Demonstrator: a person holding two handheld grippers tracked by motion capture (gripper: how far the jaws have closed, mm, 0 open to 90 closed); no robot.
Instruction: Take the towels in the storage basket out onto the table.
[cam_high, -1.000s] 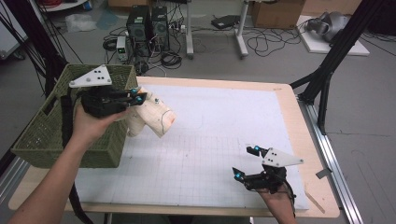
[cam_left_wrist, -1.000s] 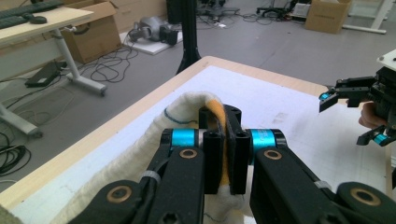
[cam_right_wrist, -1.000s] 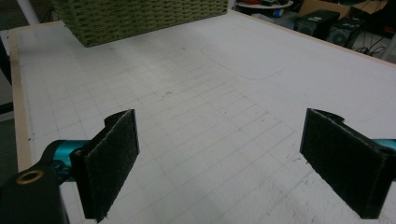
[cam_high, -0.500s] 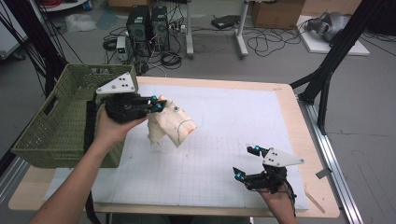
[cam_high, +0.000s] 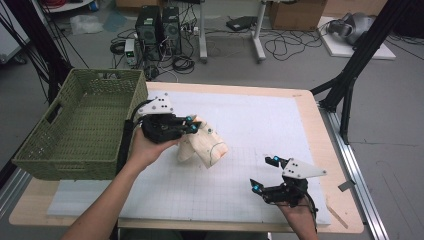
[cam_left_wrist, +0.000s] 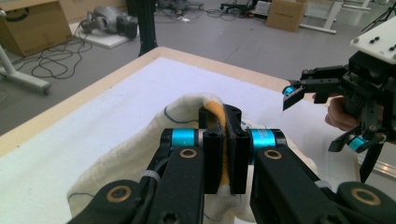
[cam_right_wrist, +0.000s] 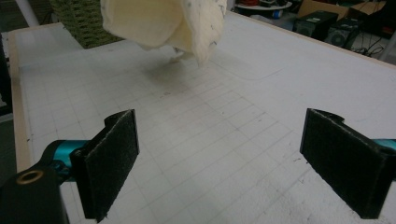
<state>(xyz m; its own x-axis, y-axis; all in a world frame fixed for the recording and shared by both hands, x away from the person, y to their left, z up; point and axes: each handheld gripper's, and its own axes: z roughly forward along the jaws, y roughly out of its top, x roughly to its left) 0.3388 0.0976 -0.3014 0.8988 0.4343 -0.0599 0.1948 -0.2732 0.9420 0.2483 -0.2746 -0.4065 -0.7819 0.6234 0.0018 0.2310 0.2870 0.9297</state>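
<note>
**Cloth carried out over the mat**

Since the earlier frames the left gripper (cam_high: 192, 124) has carried the cream cloth (cam_high: 206, 147) from beside the green basket (cam_high: 75, 125) toward frame centre. Its jaws pinch the cloth, which hangs above the white mat (cam_high: 250, 130). The right gripper (cam_high: 262, 175) waits spread at lower right. Setting down and spreading remain.

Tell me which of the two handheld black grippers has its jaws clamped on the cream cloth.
The left gripper, beside the green woven basket. Its jaws pinch a fold of the cream cloth, lifting it above the white mat. The right gripper has jaws spread wide, holding nothing.
</note>
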